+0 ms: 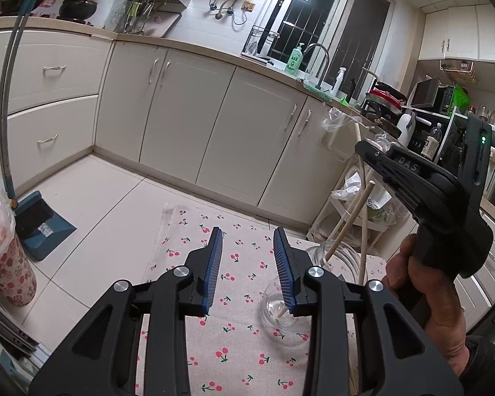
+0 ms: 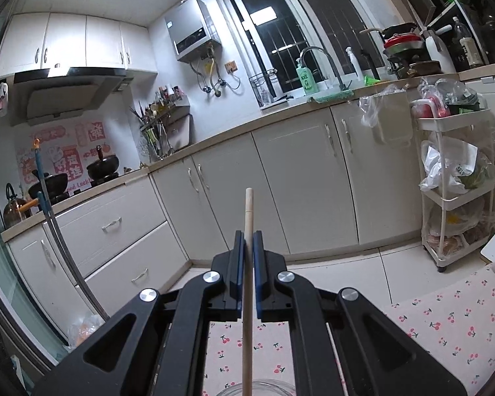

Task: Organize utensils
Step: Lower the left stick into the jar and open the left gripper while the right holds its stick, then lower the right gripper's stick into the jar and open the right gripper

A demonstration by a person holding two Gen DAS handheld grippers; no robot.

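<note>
My left gripper is open and empty above the cherry-print cloth. A clear glass jar stands on the cloth to its right with one wooden chopstick leaning in it. My right gripper is above that jar, shut on a second wooden chopstick that hangs upright. In the right wrist view the right gripper clamps this chopstick, whose lower end reaches the jar rim at the bottom edge.
White floor cabinets run along the back. A dustpan and broom lean at the left, next to a flowered bin. A white trolley with bags stands at the right. The cloth also shows in the right wrist view.
</note>
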